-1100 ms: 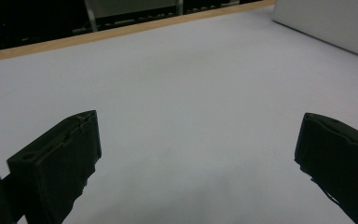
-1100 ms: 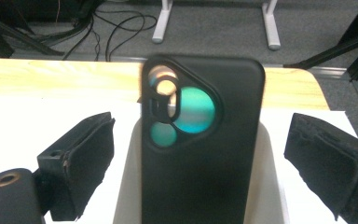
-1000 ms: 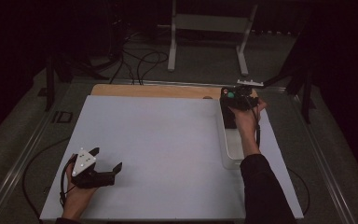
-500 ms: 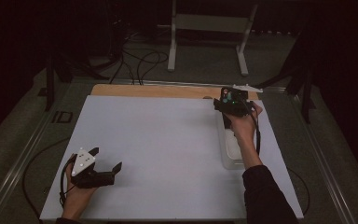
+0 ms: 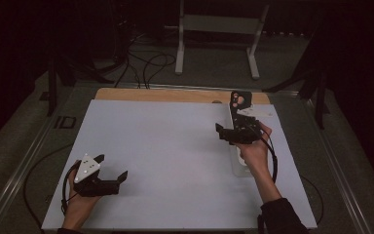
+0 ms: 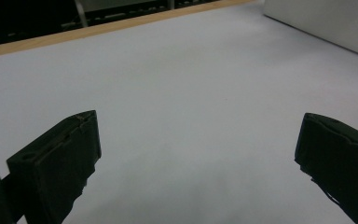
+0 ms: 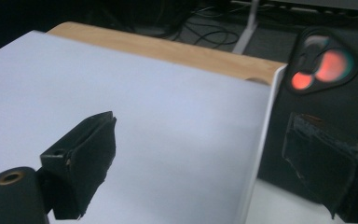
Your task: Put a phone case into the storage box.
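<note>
Bare white sheet (image 5: 175, 156) between grippers

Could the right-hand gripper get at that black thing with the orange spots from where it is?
Probably yes: the right gripper has its jaws open, and the black object lies just ahead beside one jaw, with nothing between.

Black grippers, grey triangular plates, black cables; dark sleeve (image 5: 281, 215).

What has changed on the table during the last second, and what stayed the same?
The right gripper moved from the far right corner toward the person and slightly left, jaws open and empty. It uncovered a black device with red lights on the long white tray. The left gripper stayed open and resting near the front left.
</note>
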Tool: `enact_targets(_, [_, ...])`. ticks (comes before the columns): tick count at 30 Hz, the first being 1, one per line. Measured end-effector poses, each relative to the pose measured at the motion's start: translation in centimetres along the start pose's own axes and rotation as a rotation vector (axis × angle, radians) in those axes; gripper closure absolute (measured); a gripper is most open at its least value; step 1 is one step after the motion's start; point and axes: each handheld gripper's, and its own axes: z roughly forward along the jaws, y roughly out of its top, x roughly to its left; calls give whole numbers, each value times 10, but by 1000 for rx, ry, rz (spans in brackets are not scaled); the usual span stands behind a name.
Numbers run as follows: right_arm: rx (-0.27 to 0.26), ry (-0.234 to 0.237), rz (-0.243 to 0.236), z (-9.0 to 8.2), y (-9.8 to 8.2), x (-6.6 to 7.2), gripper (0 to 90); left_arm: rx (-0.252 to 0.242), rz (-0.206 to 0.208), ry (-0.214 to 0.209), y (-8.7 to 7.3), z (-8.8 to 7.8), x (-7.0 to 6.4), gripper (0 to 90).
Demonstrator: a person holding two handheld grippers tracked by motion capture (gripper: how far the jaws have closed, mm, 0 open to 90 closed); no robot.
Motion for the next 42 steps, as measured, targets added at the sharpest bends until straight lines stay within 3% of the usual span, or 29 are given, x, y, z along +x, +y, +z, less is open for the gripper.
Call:
enact_targets(11, [-54, 90, -23, -35, -33, 11, 93, -19, -14, -15, 3, -7, 4, 6])
enact_targets(18, [-95, 120, -50, -56, -58, 14, 93, -28, -9, -14, 4, -12, 6, 7])
enact_targets(23, [-110, 110, -79, -65, -75, 15, 93, -34, -3, -22, 4, -14, 5, 6])
enact_targets(26, [-131, 132, -72, -75, -79, 15, 93, -39, -1, -28, 5, -16, 6, 6])
enact_targets(29, [-114, 132, -50, -76, -91, 10, 93, -46, -4, -30, 5, -17, 7, 6])
enact_targets(33, [-150, 117, -42, -81, -110, 4, 93, -55, -6, -34, 4, -19, 7, 6])
enact_targets(42, [-204, 138, -76, -81, -119, 3, 92, -66, -1, -41, 2, -22, 7, 6])
